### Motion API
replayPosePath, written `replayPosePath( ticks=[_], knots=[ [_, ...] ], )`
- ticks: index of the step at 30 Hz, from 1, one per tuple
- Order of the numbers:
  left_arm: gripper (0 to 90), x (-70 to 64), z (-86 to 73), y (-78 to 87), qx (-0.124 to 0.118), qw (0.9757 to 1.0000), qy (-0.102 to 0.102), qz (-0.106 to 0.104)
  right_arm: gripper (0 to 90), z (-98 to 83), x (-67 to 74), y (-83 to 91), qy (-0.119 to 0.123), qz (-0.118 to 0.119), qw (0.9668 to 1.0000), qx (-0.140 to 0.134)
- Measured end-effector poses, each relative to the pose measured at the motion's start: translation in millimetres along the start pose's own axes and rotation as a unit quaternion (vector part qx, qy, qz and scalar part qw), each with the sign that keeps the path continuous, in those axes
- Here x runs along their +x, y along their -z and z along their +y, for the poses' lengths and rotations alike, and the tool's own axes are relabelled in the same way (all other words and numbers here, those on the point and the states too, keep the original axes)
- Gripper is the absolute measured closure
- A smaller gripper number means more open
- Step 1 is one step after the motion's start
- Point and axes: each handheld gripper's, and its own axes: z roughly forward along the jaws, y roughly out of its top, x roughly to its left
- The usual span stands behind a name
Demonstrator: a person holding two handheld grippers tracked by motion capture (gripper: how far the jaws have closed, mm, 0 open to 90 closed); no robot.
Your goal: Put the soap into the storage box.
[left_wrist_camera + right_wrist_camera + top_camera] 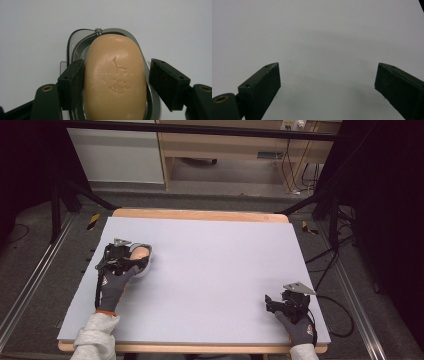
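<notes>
**Soap bar between the left fingers, right gripper idle**

Left gripper (116,82): a tan bar of soap (115,80) sits in a clear, grey-rimmed soap dish (75,43), and the two black fingers (72,82) flank it. The left one presses on the bar's side. The right one stands just off the bar with a thin gap showing, so the fingers are parted around the soap, not clamped on it. The bar's top face carries scuffs and a faint stamped mark. A small screw head (99,31) shows at the dish's far rim.

High view: the soap (140,252) and dish (145,270) lie on the left part of the pale grey surface (215,270), about midway between its near and far edges. The left gripper (122,257) sits over them, held in a grey gloved hand (114,287) with a light sleeve (95,335) behind it.

Right gripper (280,304): near the surface's front right corner, well apart from the soap, held in the other gloved hand (300,327). In the right gripper view its fingers (260,87) are spread wide with bare grey surface (324,50) between them.

A wooden edge (200,214) borders the surface on the far side.
</notes>
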Motion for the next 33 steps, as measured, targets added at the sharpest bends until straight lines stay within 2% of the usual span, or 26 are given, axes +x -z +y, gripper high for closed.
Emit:
replayPosePath(
  ticks=[4,5,8,11,19,23,25,28,33],
  knots=[
    [27.8,-0.4,0.2,1.3,-0.006,1.0000,0.001,0.000,6.7,0.1,0.0,0.1,0.000,0.000,1.0000,-0.001],
    [28.8,-1.0,1.2,4.2,-0.013,0.9999,0.003,-0.010,6.7,0.0,-0.1,0.1,0.001,0.000,1.0000,-0.001],
    [27.6,-2.8,2.5,6.4,-0.016,0.9998,-0.005,-0.004,6.7,0.1,0.1,0.1,0.001,0.000,1.0000,-0.001],
    [27.6,-3.5,3.0,8.7,-0.021,0.9997,-0.006,-0.008,6.7,0.1,0.2,0.1,0.001,0.000,1.0000,0.000],
    [28.5,-11.7,3.4,24.1,-0.043,0.9985,-0.009,-0.033,6.7,0.2,-0.5,1.3,-0.004,0.000,1.0000,-0.003],
    [29.3,-18.7,-2.4,33.8,-0.052,0.9972,-0.019,-0.050,6.7,0.3,-1.7,2.4,-0.004,-0.001,1.0000,-0.007],
    [29.5,-19.8,-3.8,35.1,-0.052,0.9971,-0.021,-0.052,6.7,0.3,-2.2,2.9,-0.005,-0.001,1.0000,-0.008],
    [29.8,-25.6,-13.0,42.4,-0.056,0.9960,-0.029,-0.063,6.6,0.6,-2.9,3.8,-0.009,-0.002,0.9999,-0.010],
    [29.8,-29.4,-22.3,48.7,-0.058,0.9959,-0.032,-0.062,6.6,0.0,-4.6,4.4,-0.009,-0.003,0.9999,-0.010]
  ],
)
